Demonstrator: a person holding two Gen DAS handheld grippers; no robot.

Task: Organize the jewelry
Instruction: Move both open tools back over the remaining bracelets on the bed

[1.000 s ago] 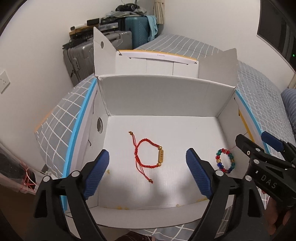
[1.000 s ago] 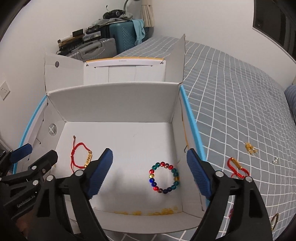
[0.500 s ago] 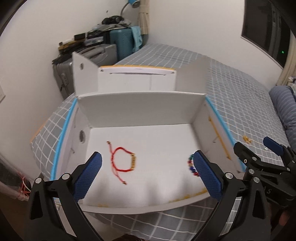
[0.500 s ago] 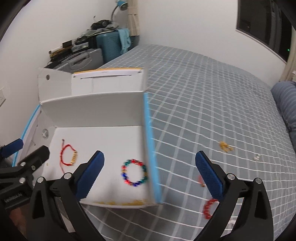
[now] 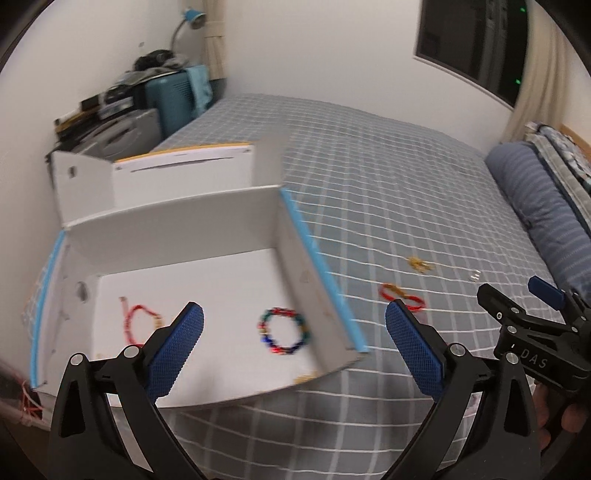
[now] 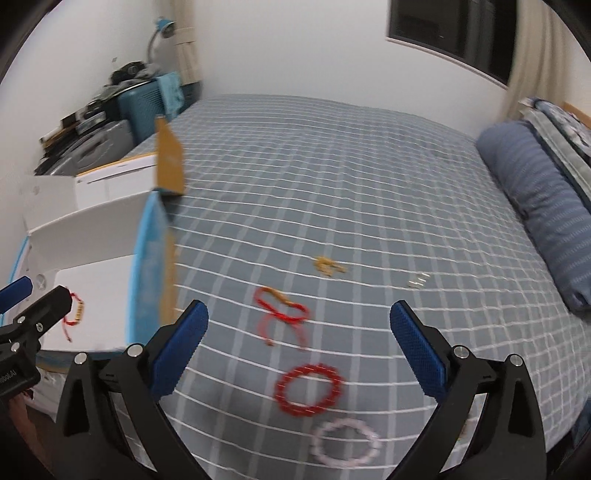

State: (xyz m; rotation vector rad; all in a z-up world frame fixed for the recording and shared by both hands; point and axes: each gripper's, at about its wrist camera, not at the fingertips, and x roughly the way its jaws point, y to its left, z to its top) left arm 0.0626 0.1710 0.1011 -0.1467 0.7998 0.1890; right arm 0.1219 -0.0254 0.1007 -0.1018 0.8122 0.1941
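A white cardboard box [image 5: 177, 229] [image 6: 88, 214] stands open on the grey checked bed. Inside lie a multicoloured bead bracelet [image 5: 283, 331] and a red cord bracelet [image 5: 138, 320] [image 6: 75, 315]. On the bed to its right lie another red cord bracelet [image 6: 281, 310] [image 5: 400, 295], a red bead bracelet [image 6: 308, 389], a pale pink bead bracelet [image 6: 345, 441], a small gold piece [image 6: 327, 266] [image 5: 419, 263] and a small silver piece [image 6: 418, 280] [image 5: 474, 275]. My left gripper [image 5: 293, 343] is open and empty above the box's right wall. My right gripper [image 6: 299, 339] is open and empty over the loose bracelets.
Suitcases and clutter [image 5: 147, 99] stand against the wall behind the box, with a blue lamp [image 6: 162, 29] above. A blue striped bolster [image 6: 535, 192] lies along the bed's right side. A dark window [image 5: 476, 40] is at the upper right.
Both grippers have swung right, away from above the box toward the open bed, and their jaws widened a little. The loose bracelets on the bed have come into the right wrist view.
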